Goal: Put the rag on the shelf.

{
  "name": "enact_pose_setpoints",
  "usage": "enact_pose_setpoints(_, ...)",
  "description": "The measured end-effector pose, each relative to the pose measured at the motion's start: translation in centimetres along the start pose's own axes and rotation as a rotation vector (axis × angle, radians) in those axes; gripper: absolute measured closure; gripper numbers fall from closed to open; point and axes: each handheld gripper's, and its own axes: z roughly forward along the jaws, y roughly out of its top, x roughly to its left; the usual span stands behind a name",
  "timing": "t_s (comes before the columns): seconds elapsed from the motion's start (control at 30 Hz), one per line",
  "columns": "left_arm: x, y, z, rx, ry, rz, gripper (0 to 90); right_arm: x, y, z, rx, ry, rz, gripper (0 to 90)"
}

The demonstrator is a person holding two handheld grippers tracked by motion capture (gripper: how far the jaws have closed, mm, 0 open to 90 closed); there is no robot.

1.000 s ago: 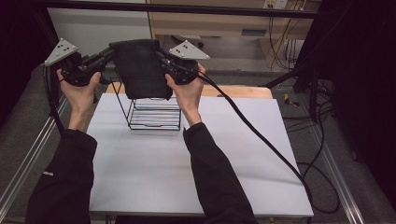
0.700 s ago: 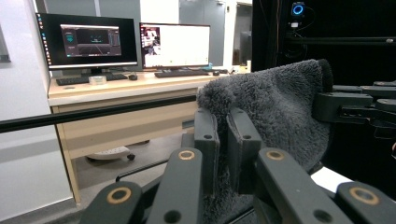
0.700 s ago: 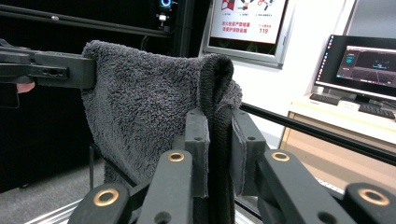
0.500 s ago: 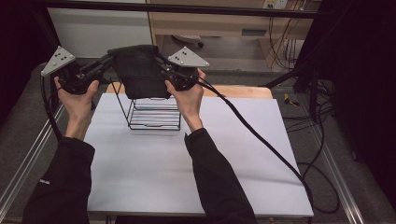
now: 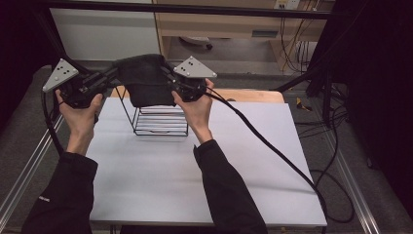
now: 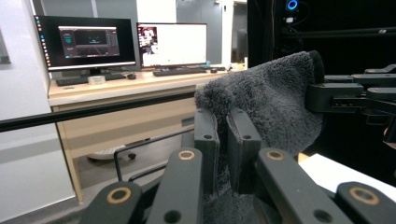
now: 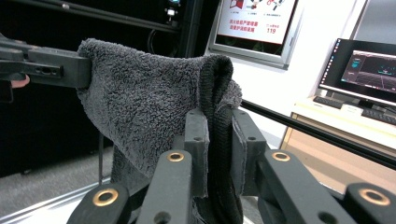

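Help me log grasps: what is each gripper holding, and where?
Both hold the dark grey towel: left gripper and right gripper each pinch an upper edge, opposite ends.

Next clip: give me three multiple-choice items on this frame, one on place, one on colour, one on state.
1. Where is the towel?
A. above the wire rack
B. flat on the table
C. on the floor

2. What colour is the towel?
A. white
B. dark grey
C. red

3. How is the left gripper?
A. open, holding nothing
B. shut on the towel
C. lying on the table

Answers: 1 A, it hangs between both grippers over the rack. 2 B, dark grey pile up close. 3 B, its pads pinch the cloth.
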Motion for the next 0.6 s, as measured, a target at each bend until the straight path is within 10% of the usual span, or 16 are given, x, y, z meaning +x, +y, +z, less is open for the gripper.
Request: enact_pose_setpoints(0.6, 0.2, 1.6, 0.8, -0.015, 0.016, -0.037, 83.2, -0.7, 1.0, 0.3, -0.019, -0.016, 0.028, 79.6)
